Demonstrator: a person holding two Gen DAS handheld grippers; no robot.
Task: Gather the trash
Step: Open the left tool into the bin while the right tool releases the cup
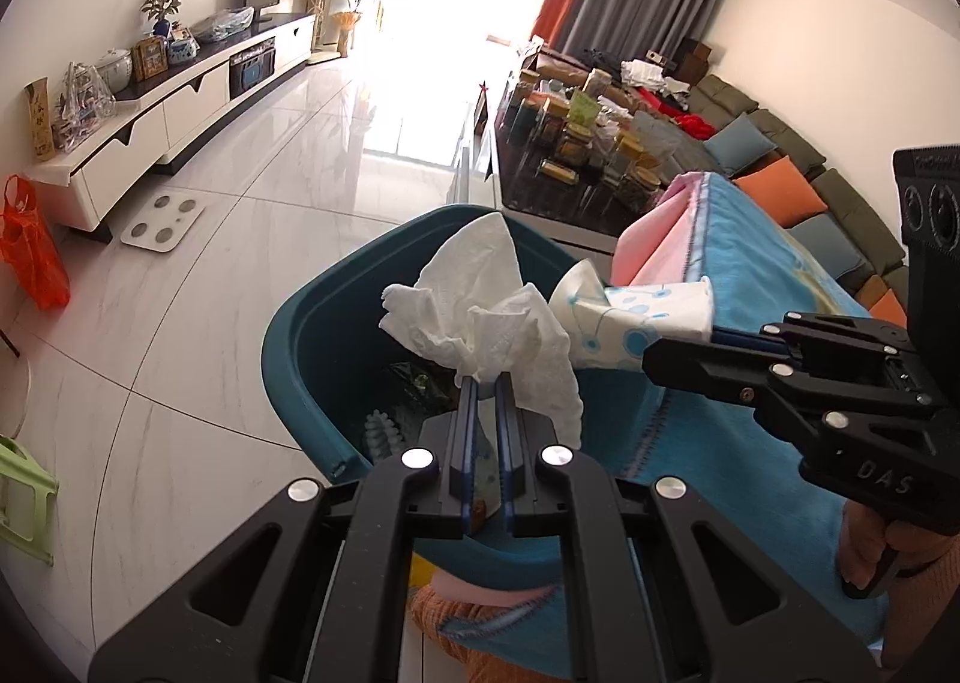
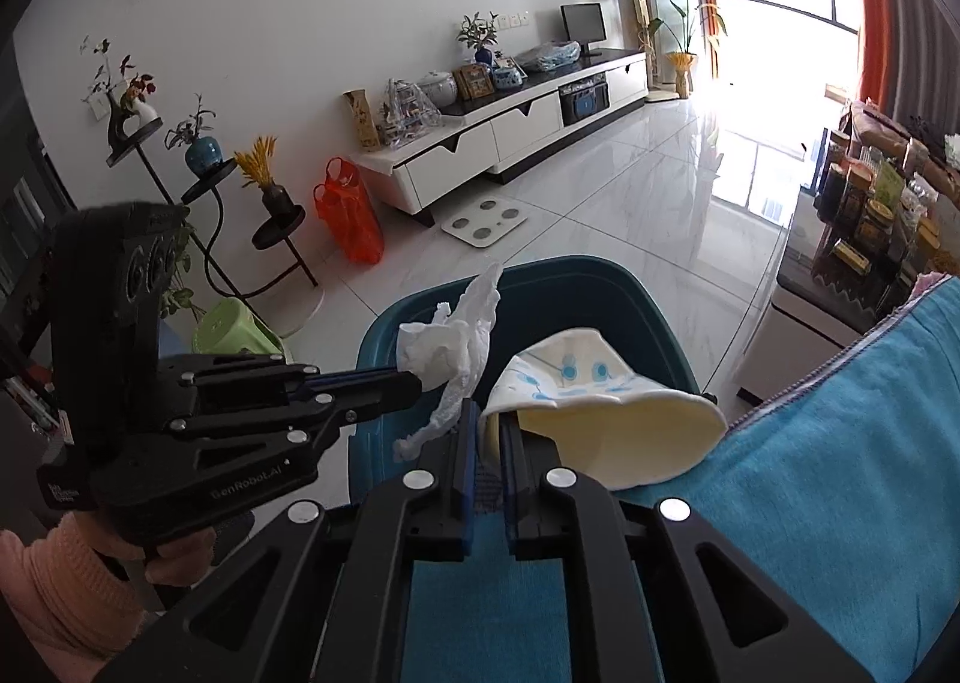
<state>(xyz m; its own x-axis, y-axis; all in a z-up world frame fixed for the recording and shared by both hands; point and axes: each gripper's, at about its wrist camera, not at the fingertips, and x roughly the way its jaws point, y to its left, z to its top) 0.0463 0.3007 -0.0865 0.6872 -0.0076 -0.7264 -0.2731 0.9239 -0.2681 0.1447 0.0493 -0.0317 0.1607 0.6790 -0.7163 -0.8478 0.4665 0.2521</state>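
Floor (image 1: 180, 323): pale tile, left of everything; nothing loose lying near the bin in view.
Bin (image 1: 300, 335): teal, open-topped, standing on the floor beside the blue blanket (image 1: 750, 263); some dark and white scraps already at the bottom.
Left claw (image 1: 487, 383): clamped together on a crumpled white tissue (image 1: 480, 311), hanging over the bin's open mouth.
Right claw (image 2: 489, 425): clamped on the flattened rim of a paper cup (image 2: 600, 413) with blue dots, held just over the bin's near edge, right of the tissue.
Done: both pieces picked up and brought above the bin.
Left: letting go of both so they fall inside; likely little else, though the room beyond is only partly shown.
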